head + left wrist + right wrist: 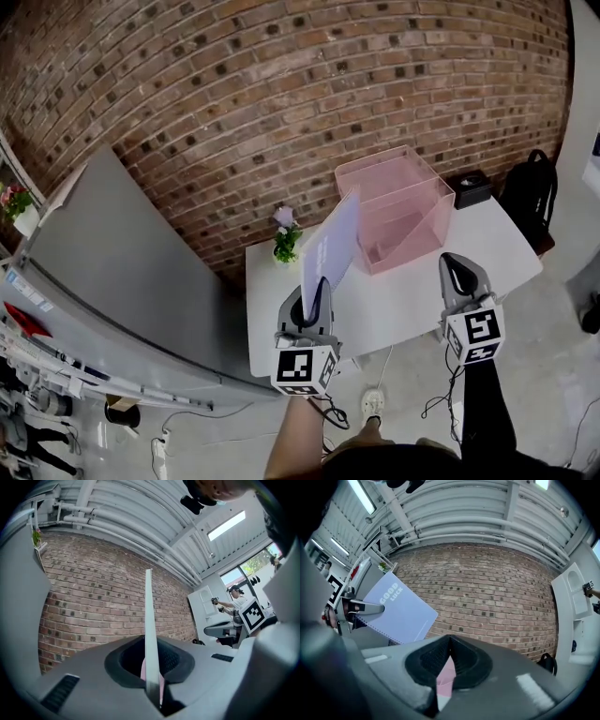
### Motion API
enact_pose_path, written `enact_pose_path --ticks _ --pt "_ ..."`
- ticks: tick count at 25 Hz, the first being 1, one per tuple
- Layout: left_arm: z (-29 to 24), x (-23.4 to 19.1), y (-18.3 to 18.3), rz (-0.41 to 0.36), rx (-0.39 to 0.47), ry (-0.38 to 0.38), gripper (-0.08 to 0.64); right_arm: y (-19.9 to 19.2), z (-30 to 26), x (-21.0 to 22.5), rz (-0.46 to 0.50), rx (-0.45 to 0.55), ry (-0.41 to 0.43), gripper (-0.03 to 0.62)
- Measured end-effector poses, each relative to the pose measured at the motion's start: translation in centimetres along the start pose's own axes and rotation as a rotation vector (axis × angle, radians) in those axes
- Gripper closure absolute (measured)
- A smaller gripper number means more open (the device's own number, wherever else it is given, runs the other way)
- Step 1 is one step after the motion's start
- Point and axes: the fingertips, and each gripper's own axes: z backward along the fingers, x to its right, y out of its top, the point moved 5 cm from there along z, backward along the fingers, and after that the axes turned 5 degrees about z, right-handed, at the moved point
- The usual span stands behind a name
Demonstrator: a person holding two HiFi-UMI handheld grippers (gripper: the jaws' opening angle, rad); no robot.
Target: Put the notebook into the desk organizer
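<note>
Jaws of left gripper [317, 292] are clamped on the lower edge of the lilac notebook [331, 246], holding it upright and slightly tilted in the air above the white desk [394, 314]. It is near the left side of the pink see-through desk organizer [398, 202], not inside. Right gripper [457, 270] hovers over the desk's right part, jaws together, nothing between them. Small flower pot [285, 246] stands at the desk's far-left corner.
</note>
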Motion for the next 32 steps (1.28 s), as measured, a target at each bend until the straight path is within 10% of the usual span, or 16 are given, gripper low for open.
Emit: enact_pose_path --ticks 15,32 --pt "-12.1 -6.8 -1.0 0.022 0.008 -0.119 0.525 -1.5 -9.8 2.2 0.016 -0.034 -0.121 0.592" --pt "-17.0 -4.7 -2.5 0.028 -0.010 -0.277 0.524 -3.3 -11.2 4.4 0.006 -0.081 -0.195 0.592"
